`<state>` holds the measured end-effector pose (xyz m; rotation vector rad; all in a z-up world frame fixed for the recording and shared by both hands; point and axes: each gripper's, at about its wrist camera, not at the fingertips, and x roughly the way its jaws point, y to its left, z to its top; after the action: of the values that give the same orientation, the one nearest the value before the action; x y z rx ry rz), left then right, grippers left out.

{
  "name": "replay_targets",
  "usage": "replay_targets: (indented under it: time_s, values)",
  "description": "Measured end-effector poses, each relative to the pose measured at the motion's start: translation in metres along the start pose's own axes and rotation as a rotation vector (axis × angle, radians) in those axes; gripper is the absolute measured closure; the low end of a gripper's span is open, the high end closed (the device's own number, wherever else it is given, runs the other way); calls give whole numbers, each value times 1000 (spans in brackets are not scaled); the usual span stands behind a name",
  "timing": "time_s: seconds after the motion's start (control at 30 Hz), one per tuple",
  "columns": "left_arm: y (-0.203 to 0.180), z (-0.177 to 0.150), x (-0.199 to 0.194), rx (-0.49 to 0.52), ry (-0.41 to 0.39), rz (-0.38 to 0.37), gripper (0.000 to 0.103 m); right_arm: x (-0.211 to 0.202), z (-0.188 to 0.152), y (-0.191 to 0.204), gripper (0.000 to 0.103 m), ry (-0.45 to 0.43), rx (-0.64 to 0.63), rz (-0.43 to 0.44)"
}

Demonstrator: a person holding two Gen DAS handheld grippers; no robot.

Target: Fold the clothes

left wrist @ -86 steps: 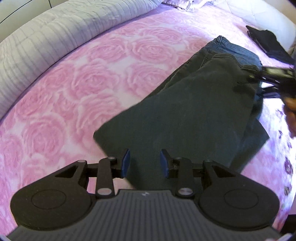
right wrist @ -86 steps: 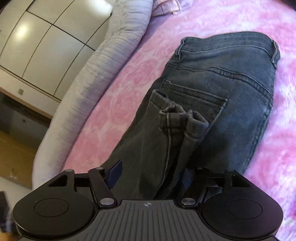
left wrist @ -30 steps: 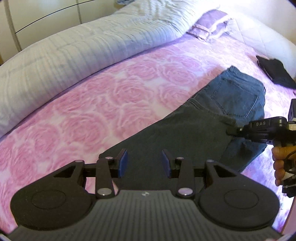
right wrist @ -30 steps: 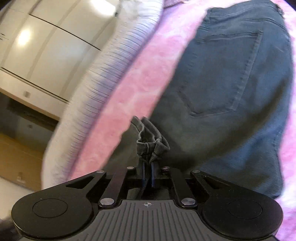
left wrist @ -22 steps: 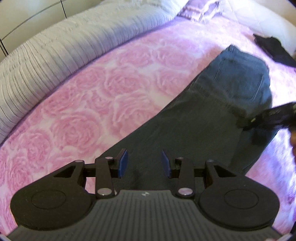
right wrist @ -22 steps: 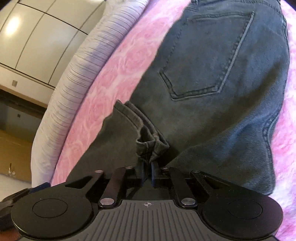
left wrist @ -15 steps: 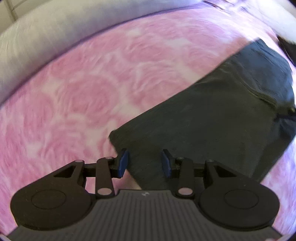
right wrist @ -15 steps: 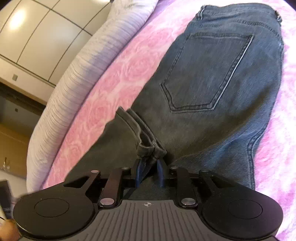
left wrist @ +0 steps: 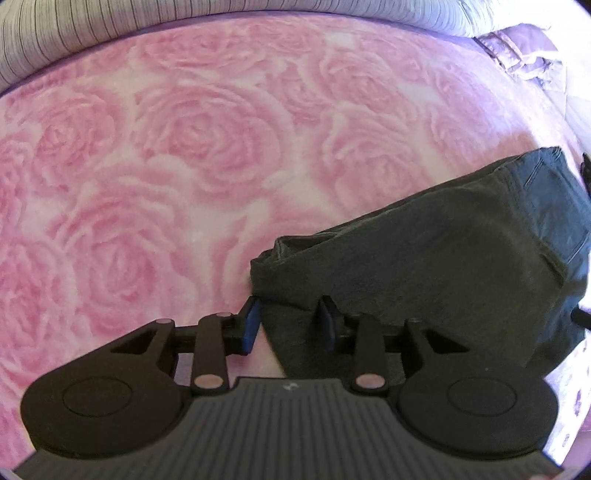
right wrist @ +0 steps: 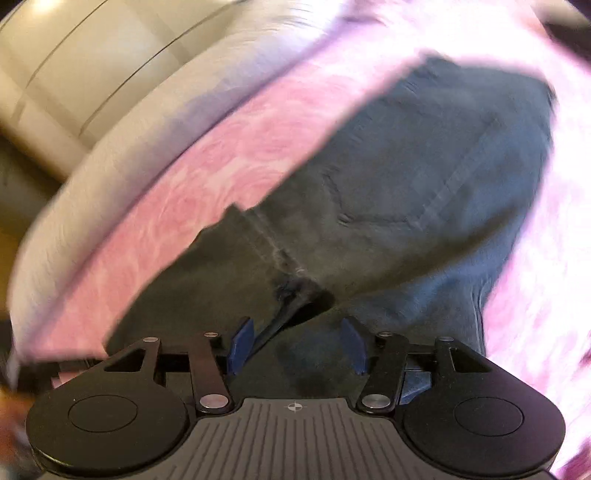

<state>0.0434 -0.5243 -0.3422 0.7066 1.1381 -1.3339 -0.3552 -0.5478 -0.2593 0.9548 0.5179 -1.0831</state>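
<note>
Dark grey jeans point(left wrist: 443, 266) lie folded on a pink rose-patterned bedspread point(left wrist: 184, 147). My left gripper point(left wrist: 290, 323) points down at the folded end of the legs. Its jaws are closing, with the corner of the fold between the blue pads point(left wrist: 251, 325), which do not press the cloth. In the blurred right wrist view, the jeans point(right wrist: 424, 184) show a back pocket. The leg hem point(right wrist: 295, 291) lies on them just ahead of my right gripper point(right wrist: 297, 345). Its jaws are opening, with nothing gripped between them.
A rolled grey-white striped quilt point(left wrist: 221, 14) runs along the far side of the bed. A purple pillow point(left wrist: 517, 55) lies at the far right. Pale wardrobe doors point(right wrist: 92, 55) stand beyond the quilt.
My right gripper has opened and let go of the leg hem, which now rests on the jeans. My left gripper has sunk close to the folded end of the legs.
</note>
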Motion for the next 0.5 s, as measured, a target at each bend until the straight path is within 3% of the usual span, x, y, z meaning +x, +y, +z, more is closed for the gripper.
replay_targets:
  time_s: [0.07, 0.13, 0.23, 0.3, 0.37, 0.43, 0.5]
  values:
    - [6, 3, -10, 18, 5, -22, 70, -6, -13, 36, 46, 14, -187, 29]
    - [8, 5, -28, 101, -20, -24, 71, -8, -36, 80, 43, 39, -412, 92]
    - [10, 2, -55, 312, -74, 18, 66, -3, -85, 145, 33, 76, -736, 194]
    - [10, -10, -63, 501, -100, 69, 60, 7, -120, 182, 30, 80, -928, 218]
    - [10, -21, -72, 690, -126, 120, 54, 24, -150, 210, 29, 79, -1094, 188]
    - [8, -40, -75, 911, -150, 179, 45, 45, -173, 226, 30, 83, -1244, 78]
    - [3, -66, -69, 1161, -162, 216, 42, 63, -181, 226, 32, 77, -1319, -53]
